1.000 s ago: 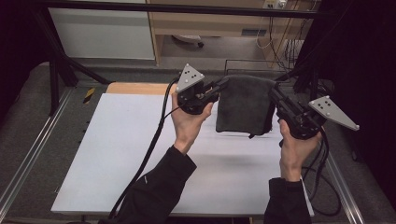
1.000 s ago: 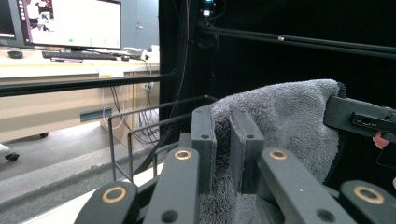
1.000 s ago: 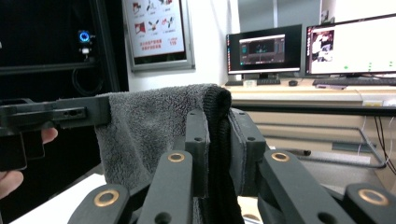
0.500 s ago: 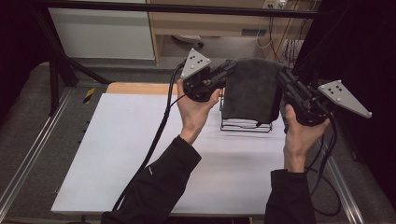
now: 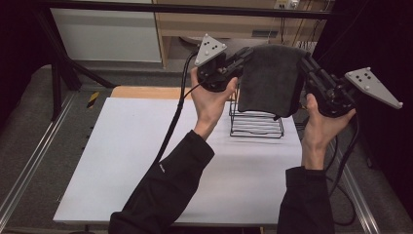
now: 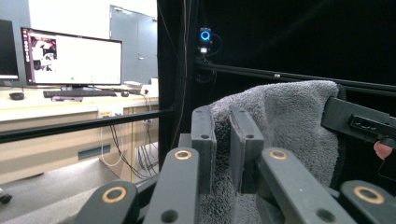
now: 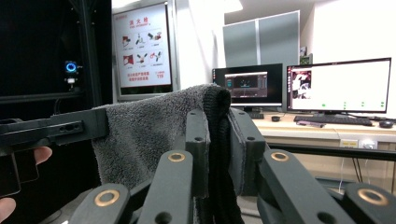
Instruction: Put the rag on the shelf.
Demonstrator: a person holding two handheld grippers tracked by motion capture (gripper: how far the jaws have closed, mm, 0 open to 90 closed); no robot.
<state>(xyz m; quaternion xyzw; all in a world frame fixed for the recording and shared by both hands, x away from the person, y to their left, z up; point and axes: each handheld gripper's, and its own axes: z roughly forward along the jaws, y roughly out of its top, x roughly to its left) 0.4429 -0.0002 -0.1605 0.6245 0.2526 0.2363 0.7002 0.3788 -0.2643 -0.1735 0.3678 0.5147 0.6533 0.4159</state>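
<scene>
A dark grey towel (image 5: 270, 80) hangs in the air between my two grippers, held by its top corners. My left gripper (image 5: 246, 54) is shut on the upper left corner, and my right gripper (image 5: 304, 57) is shut on the upper right corner. The towel's lower edge hangs just above a black wire rack (image 5: 255, 124) on the white table (image 5: 146, 161). In the left gripper view the left gripper (image 6: 221, 112) pinches the fluffy towel (image 6: 280, 121). In the right gripper view the right gripper (image 7: 217, 116) clamps the folded towel edge (image 7: 140, 135).
A wooden board (image 5: 146, 91) lies along the table's far edge. Metal rails (image 5: 29, 165) run along the table's left side. Cables (image 5: 170, 131) trail from the grippers over the table. Desks with monitors (image 7: 338, 86) stand beyond the table.
Both hands have risen together and carried the towel up. It covered the wire rack before; now the rack stands exposed under the towel's lower edge.
</scene>
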